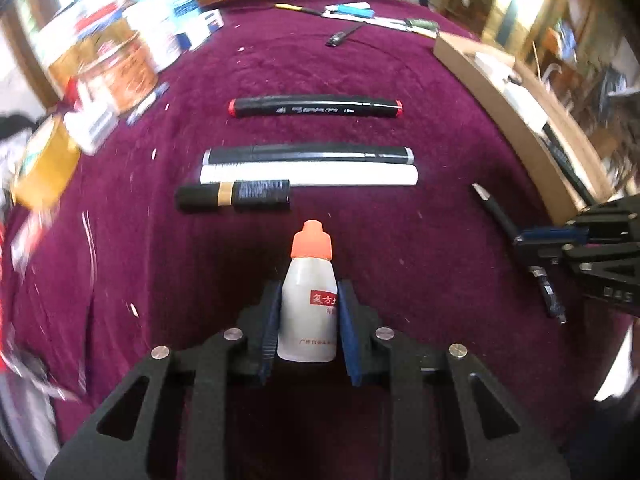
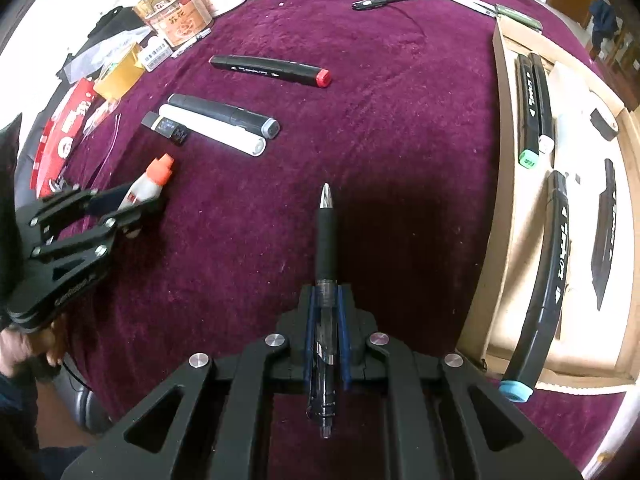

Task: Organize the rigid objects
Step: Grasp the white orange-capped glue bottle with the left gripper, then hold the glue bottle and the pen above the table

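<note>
One bottle (image 1: 307, 300), one pen (image 2: 326, 240), three markers (image 1: 316, 107)

L gripper (image 1: 308, 320) pads clamp small white bottle (image 1: 307, 312) w/ orange cap, over maroon cloth (image 1: 400, 240); beyond it lie red-capped marker (image 1: 316, 108), grey-capped marker (image 1: 308, 154), white marker (image 1: 308, 175), short black stick (image 1: 232, 197); R gripper (image 1: 560, 248) pinches pen (image 1: 504, 216) at right edge.

Plush velvety cloth (image 1: 400, 240); glossy plastic bottle (image 1: 306, 320); matt-black gripper (image 1: 308, 320).

Boxes and tins (image 1: 100, 60) at the cloth's far-left edge motion-blurred, labels unreadable; bottle (image 1: 308, 300) label partly behind a pad.
</note>
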Available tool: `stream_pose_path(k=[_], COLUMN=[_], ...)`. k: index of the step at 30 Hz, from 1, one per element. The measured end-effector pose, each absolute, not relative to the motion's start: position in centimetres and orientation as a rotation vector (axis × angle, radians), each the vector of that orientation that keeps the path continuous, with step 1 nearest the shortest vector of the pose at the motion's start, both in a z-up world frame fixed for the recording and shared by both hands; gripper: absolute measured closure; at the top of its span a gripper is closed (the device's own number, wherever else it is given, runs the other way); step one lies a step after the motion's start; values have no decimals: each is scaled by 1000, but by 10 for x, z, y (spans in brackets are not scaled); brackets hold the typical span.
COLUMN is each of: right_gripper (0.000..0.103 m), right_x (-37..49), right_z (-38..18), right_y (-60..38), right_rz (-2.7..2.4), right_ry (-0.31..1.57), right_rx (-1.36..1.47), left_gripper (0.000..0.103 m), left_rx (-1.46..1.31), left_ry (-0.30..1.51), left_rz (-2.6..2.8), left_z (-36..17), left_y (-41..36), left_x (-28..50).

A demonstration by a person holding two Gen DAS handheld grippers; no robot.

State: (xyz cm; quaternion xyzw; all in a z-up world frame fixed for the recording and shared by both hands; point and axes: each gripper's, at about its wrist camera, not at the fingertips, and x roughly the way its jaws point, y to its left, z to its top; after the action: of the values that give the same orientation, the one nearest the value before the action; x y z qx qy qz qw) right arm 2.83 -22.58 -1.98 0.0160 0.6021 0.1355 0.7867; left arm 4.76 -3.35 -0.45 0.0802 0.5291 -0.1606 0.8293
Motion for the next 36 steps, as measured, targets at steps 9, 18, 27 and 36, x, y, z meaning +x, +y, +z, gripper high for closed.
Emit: stream_pose_path(k=[9,18,27,36], right_gripper=[94,94,94,93], right_x=[21,9,3,-5], right_z=[-10,10,8,26], right_y=[-218,-191,-172,-119], right_rz=[351,481,551,659], right_ry=[1249,1182,1185,1154], right_rx=[18,-32,-47,-140], left_gripper=[78,78,78,78], left_rx=[116,85,32,-40], left_ry=[1048,977,943,909], left_rz=[-254,-159,-98,-16], left_z=[18,45,61,70], left_y=[-27,-13,3,35], left_x=[16,-5,-30,-56])
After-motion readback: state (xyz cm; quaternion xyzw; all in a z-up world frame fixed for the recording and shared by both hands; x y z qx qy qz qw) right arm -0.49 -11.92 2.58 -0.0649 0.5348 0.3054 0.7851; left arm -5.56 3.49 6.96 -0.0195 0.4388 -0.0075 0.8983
